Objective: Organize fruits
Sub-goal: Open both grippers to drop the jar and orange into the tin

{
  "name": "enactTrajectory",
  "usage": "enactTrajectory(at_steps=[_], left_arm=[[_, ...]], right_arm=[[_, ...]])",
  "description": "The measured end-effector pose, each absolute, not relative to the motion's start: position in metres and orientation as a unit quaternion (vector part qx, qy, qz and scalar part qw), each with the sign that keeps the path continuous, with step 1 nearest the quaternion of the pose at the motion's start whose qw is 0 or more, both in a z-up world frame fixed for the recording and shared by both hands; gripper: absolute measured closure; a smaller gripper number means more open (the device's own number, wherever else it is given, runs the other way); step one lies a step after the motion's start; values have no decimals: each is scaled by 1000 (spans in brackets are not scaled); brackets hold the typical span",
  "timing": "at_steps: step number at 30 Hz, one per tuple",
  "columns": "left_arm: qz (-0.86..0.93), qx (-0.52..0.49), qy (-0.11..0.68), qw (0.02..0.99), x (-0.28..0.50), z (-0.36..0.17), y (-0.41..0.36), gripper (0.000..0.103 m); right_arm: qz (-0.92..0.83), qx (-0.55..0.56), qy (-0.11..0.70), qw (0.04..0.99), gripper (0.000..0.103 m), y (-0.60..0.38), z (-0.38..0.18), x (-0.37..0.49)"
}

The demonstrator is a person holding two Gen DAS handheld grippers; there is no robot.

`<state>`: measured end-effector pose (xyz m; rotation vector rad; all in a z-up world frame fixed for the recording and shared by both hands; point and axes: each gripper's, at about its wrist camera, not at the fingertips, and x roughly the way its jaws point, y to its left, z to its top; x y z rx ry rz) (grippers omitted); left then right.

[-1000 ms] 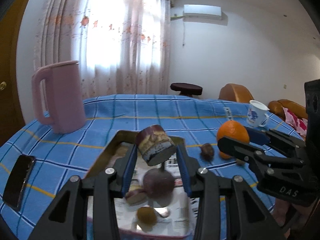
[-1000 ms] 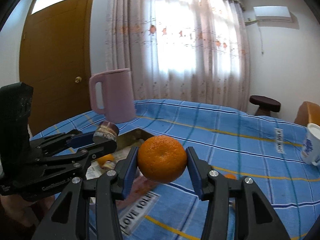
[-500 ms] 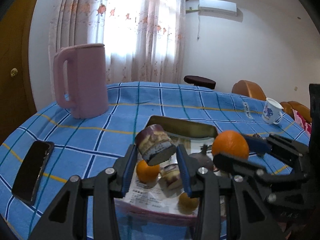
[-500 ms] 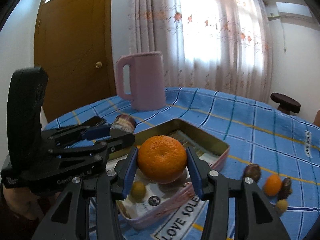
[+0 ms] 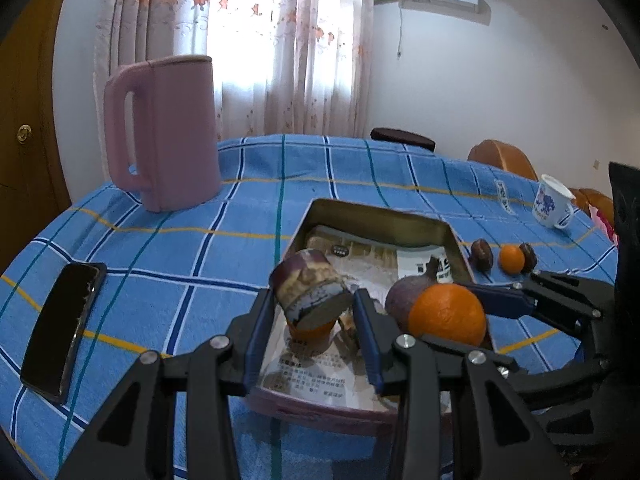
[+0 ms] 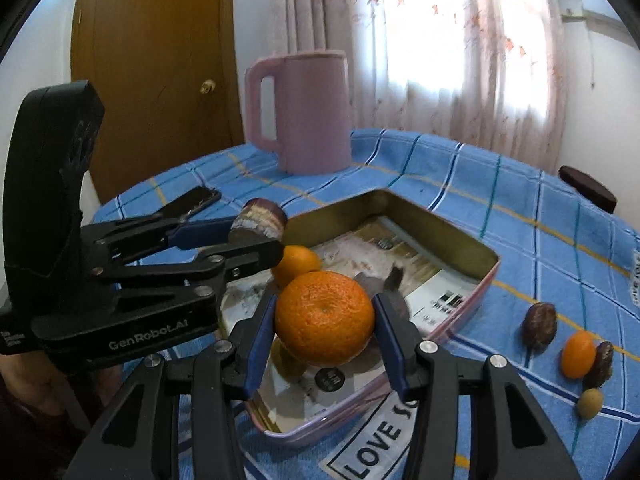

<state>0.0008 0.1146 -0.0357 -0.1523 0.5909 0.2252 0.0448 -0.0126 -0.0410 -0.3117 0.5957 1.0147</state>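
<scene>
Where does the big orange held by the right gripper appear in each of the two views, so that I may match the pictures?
Left wrist view: the big orange sits right of centre, low, held by the right gripper coming in from the right.
Right wrist view: the same orange sits at centre, between the gripper's blue pads, over the tin tray.
Shared landmark: the pink jug beyond the tray.

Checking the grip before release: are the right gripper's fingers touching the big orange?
Touching. The right wrist view shows both blue fingers pressed against the sides of the big orange, held above the tin tray.
</scene>
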Motion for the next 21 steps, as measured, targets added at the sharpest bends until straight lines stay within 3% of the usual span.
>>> enactTrajectory(at_steps=[7, 10, 12, 21], left_arm=[[113, -76, 294, 946, -1, -38, 116, 59], [118, -77, 278, 950, -6, -31, 113, 43], [119, -78, 260, 955, -10, -23, 108, 23], [59, -54, 242, 967, 0, -8, 56, 16]], right_arm=[[477, -152, 281, 819, 45, -13, -42, 44], [468, -139, 273, 829, 45, -21, -38, 45], [462, -131, 262, 837, 45, -33, -32, 45], [314, -100, 269, 905, 45, -148, -15, 88]])
